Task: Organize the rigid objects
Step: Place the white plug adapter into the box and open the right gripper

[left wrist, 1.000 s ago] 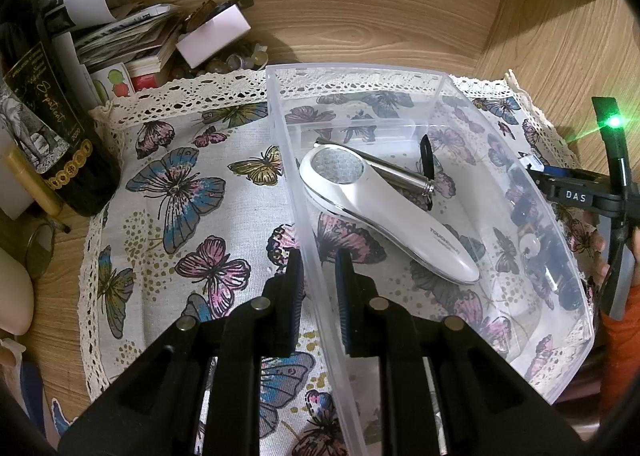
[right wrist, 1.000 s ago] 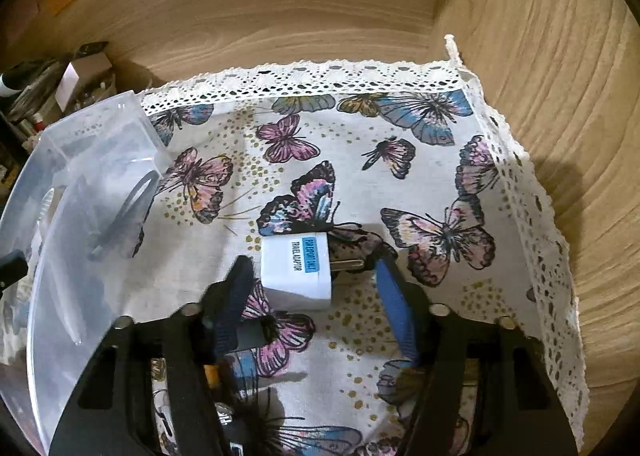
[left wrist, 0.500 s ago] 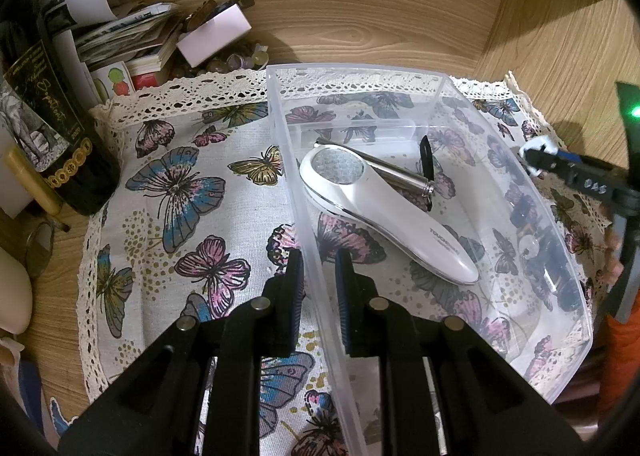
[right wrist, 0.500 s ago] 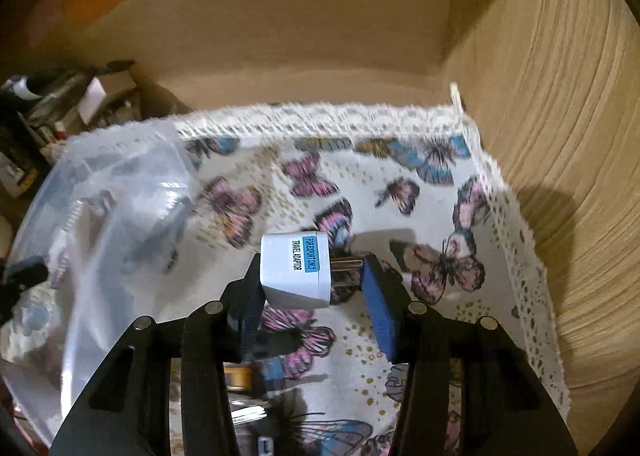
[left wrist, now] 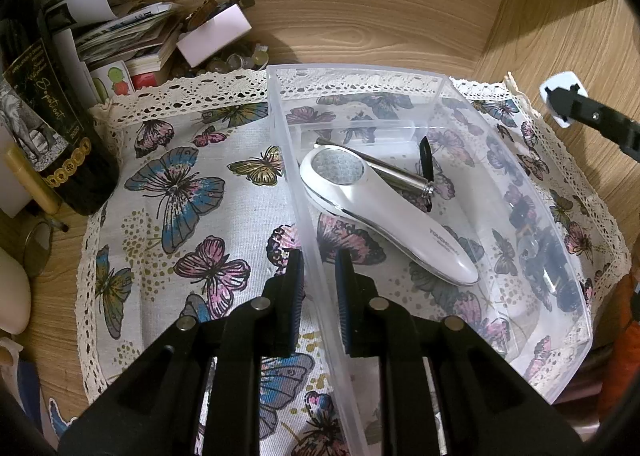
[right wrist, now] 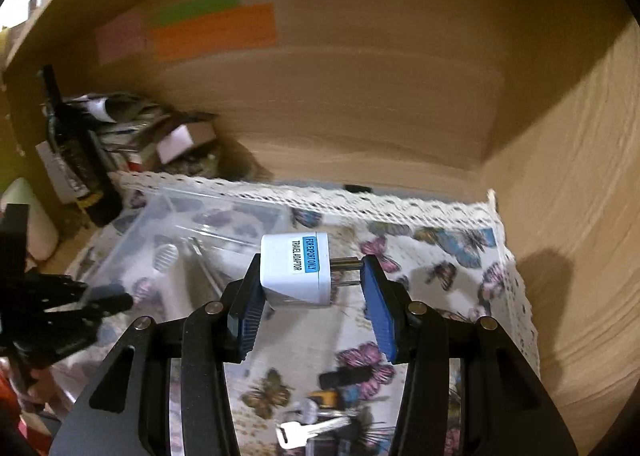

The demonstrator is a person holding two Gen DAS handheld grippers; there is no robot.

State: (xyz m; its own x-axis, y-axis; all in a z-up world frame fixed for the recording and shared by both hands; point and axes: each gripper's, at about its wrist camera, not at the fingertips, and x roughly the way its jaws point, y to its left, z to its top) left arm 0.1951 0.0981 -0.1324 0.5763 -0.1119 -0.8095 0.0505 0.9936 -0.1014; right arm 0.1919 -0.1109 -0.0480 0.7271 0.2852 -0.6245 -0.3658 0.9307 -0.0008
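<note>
My right gripper point(right wrist: 312, 288) is shut on a white travel adaptor point(right wrist: 296, 268), one pad on its body, the other on its metal prongs, held in the air above the butterfly cloth point(right wrist: 440, 256). The adaptor point(left wrist: 560, 100) also shows at the right edge of the left wrist view. My left gripper point(left wrist: 318, 296) is shut on the left wall of a clear plastic bin point(left wrist: 296, 192). In the bin lie a white handheld device point(left wrist: 384, 216) and a metal tool with a black blade point(left wrist: 404, 172). The bin point(right wrist: 192, 224) shows blurred in the right wrist view.
A dark wine bottle point(left wrist: 44, 124), stacked papers and a small white box point(left wrist: 212, 32) crowd the back left corner. Wooden walls close the back and right. Keys point(right wrist: 308, 428) and small dark items lie on the cloth below my right gripper.
My right gripper closed on the travel adaptor, lifted it off the cloth and carried it up and toward the bin. My left gripper stayed on the bin wall.
</note>
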